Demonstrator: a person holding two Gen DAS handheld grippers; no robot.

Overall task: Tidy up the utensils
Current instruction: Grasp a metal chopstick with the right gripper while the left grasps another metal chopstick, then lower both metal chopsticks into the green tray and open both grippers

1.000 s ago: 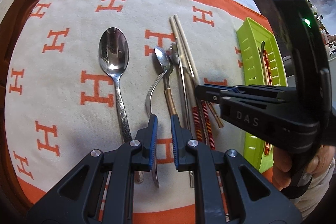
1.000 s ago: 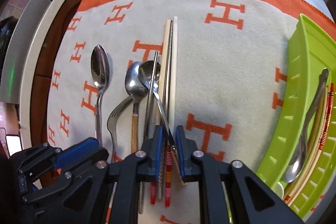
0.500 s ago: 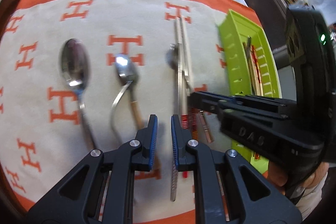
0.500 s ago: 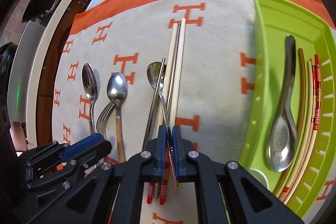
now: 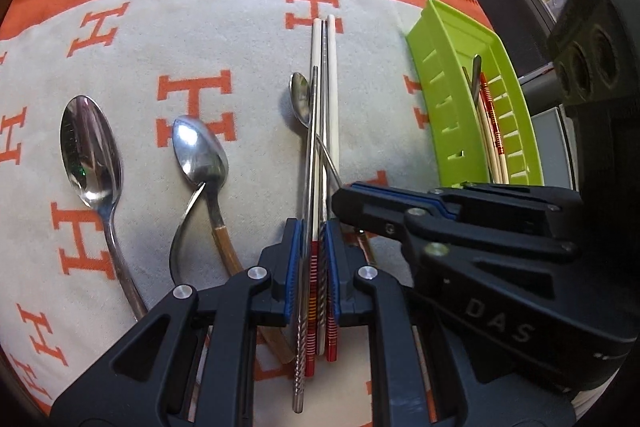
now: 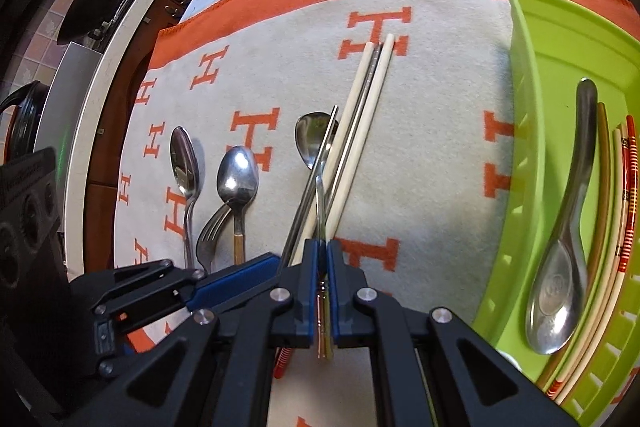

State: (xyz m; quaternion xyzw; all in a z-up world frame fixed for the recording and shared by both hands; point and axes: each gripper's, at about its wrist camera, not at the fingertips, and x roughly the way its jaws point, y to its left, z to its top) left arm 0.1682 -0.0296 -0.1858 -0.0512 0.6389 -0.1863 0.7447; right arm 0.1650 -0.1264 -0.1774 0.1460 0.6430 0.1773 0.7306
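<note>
I am straddling the chopsticks (image 5: 320, 163) with my left gripper (image 5: 312, 267), jaws narrow, contact unclear. My right gripper (image 6: 323, 291) is clamping the slim spoon (image 6: 318, 163); I am lifting straight, toward the green tray (image 6: 560, 39).

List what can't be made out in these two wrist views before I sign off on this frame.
- Left wrist view: the near ends of the spoon and fork handles, hidden behind the left gripper.
- Left wrist view: contents of the green tray, mostly blocked by its wall and the right gripper.
- Right wrist view: the tray's near end, cut off by the frame edge.
- Right wrist view: the chopsticks' red ends, under the gripper bodies.
</note>
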